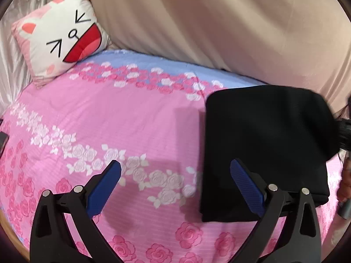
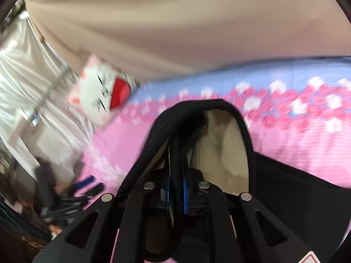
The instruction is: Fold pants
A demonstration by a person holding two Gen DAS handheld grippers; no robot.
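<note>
Right wrist view is smeared with motion: the cat-face pillow [image 2: 103, 92] is a blur, its features streaky, and the rose print on the bedspread [image 2: 291, 109] runs into pink and white dashes. Low at the left edge, the left claw [image 2: 91, 183] shows only as blurry blue pads amid dark shapes; how its jaws stand can't be read there. The pants [image 2: 195, 114] arch over the right claw [image 2: 176, 195], covering its blue pads almost entirely. In the left wrist view, the pants' [image 1: 263, 144] far right corner blurs into a dark object cut off by the picture's edge. The bed's near edge lies hidden behind the claw arms.
</note>
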